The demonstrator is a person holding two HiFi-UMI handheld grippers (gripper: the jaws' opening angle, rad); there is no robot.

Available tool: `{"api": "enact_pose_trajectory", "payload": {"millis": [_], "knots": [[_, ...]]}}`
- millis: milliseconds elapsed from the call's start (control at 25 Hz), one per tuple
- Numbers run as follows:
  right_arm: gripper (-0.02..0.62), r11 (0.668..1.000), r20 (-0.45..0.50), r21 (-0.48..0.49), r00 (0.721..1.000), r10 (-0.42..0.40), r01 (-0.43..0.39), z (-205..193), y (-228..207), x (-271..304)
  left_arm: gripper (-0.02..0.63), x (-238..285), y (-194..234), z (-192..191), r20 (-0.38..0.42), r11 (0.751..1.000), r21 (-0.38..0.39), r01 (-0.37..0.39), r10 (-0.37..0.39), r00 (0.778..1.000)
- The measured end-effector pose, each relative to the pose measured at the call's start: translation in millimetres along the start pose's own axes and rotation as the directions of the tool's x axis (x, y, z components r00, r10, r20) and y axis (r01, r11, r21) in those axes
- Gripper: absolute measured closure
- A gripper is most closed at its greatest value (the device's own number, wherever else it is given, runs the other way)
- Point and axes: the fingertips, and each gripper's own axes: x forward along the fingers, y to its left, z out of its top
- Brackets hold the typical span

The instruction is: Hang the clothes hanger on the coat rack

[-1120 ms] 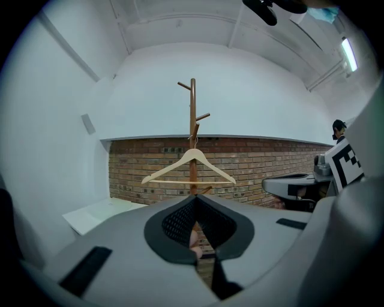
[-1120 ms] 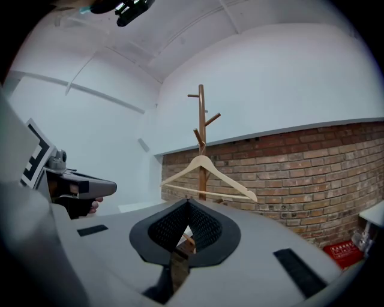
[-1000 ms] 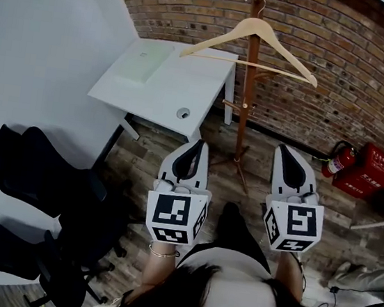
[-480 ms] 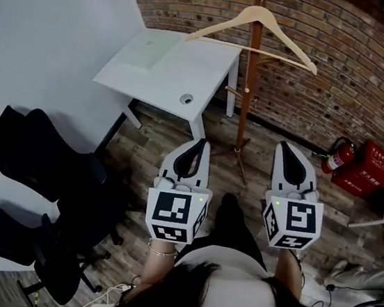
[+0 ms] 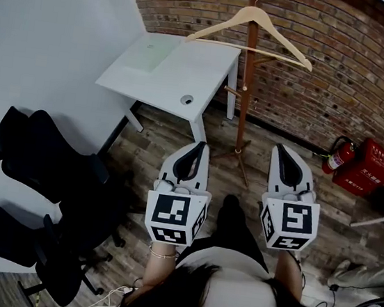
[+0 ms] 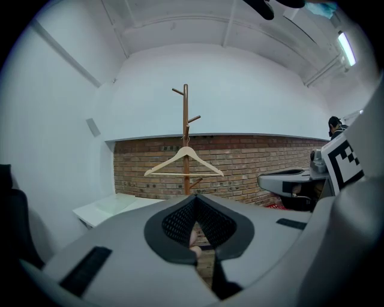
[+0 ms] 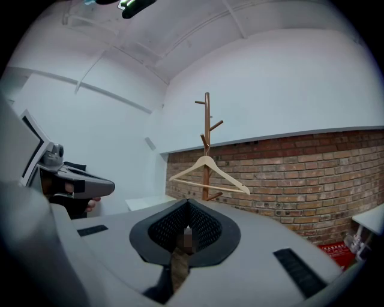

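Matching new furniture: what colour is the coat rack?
Reddish-brown wood; the coat rack shows best in the head view.

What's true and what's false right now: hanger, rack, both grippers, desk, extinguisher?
1. The clothes hanger hangs on the coat rack. True.
2. The left gripper holds the clothes hanger. False: its jaws are shut on nothing, and the clothes hanger is on the coat rack, well clear of it.
3. The right gripper has its jaws wide open. False: they are together and empty.
4. In the head view, a white desk stands left of the coat rack. True.
5. The fire extinguisher sits on the white desk. False: it is low by the brick wall, right of the coat rack.
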Motion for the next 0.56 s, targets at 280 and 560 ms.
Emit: {"api": "enact_pose_trajectory", "payload": {"millis": [280, 560], "knots": [[0.558, 1.000, 0.010, -0.004, 1.000, -0.004, 0.004, 2.9, 0.1, -3.6, 0.595, -1.7, -3.2, -1.2, -0.006, 1.000, 0.005, 0.007, -0.007, 1.000], [0.558, 1.000, 0.009, -0.005, 1.000, -0.015, 0.015, 4.4, -0.1, -3.5, 0.595, -0.2, -2.6, -1.7, -0.010, 1.000, -0.002, 0.020, -0.020, 1.000]]}}
